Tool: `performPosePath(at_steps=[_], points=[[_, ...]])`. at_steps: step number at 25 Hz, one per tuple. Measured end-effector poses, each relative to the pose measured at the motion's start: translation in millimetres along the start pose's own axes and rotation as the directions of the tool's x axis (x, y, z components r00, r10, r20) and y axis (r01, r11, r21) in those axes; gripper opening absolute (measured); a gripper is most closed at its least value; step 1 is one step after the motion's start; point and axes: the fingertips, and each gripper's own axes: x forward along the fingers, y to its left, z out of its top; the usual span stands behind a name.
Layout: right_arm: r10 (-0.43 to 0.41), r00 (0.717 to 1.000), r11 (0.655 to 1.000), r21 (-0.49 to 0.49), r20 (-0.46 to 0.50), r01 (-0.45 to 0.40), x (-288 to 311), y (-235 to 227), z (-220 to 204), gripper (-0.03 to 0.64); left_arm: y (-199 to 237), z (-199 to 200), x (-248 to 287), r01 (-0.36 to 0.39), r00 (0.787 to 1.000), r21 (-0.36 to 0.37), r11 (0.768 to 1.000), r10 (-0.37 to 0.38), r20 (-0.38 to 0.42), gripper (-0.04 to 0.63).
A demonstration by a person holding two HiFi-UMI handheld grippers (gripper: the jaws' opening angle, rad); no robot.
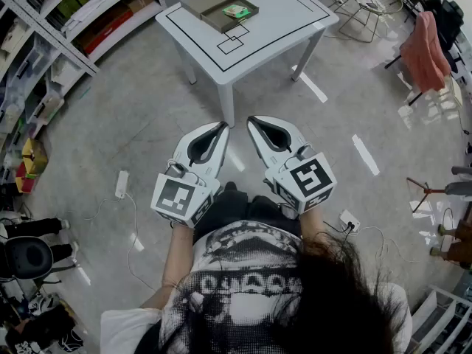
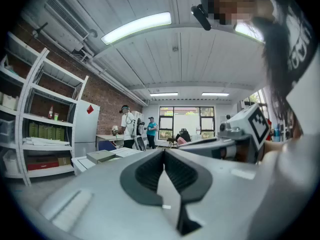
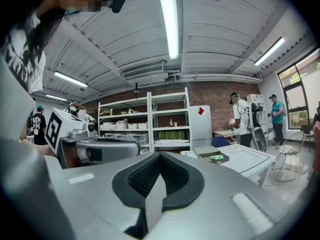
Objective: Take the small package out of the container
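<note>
Plainly we are not at the work yet: the left gripper (image 1: pixel 220 128) and the right gripper (image 1: pixel 254 122) are held side by side at chest height, each with its jaws pressed together and nothing between them. Both point roughly level towards the white table (image 1: pixel 280 6), which stands well ahead of their tips with bare floor between. On it sits the container (image 1: pixel 221 22), a shallow olive-grey box. The small package (image 1: pixel 236 10) lies flat inside it, on the side that falls ahead and a little to the right of the right gripper's jaws. We judge the package to be light and thin, a green and white packet. Whether it is card or a soft wrapper we cannot tell from this far off. If it is a wrapper, it may be slick and may crumple under a hard pinch. Because it lies flat in the tray, there is little to bite on from above. We think the best hold is across its narrow width at one end, with one jaw slid under a lifted edge. The right gripper looks the nearer tool for that. The left gripper could steady the container's near wall, since so shallow a box may slide on the smooth tabletop.
</note>
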Motion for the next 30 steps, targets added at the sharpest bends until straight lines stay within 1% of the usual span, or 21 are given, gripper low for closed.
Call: performPosePath(at_steps=[10, 14, 18, 25, 30], points=[[0.009, 1.0, 1.0, 0.018, -0.015, -0.009, 26, 5, -7, -0.005, 25, -8, -2, 0.001, 1.0, -0.001, 1.0, -0.001, -0.017, 0.0], [0.004, 1.0, 0.999, 0.04, -0.004, -0.004, 38, 4, -5, -0.004, 35, -5, 0, 0.016, 1.0, 0.006, 1.0, -0.016, -0.008, 0.0], [-0.007, 1.0, 0.999, 0.041, 0.002, 0.007, 49, 0, -4, -0.003, 48, -1, 4, 0.03, 1.0, 0.016, 0.999, -0.03, -0.001, 0.0], [-0.05, 0.999, 0.996, 0.076, 0.004, 0.049, 66, -10, -5, -0.003, 65, -2, 10, 0.072, 0.997, 0.025, 0.997, -0.072, -0.002, 0.0], [-0.062, 0.998, 0.994, 0.09, -0.023, 0.064, 75, -8, -11, -0.003, 74, -8, 10, 0.095, 0.995, 0.003, 0.995, -0.095, -0.012, 0.0]])
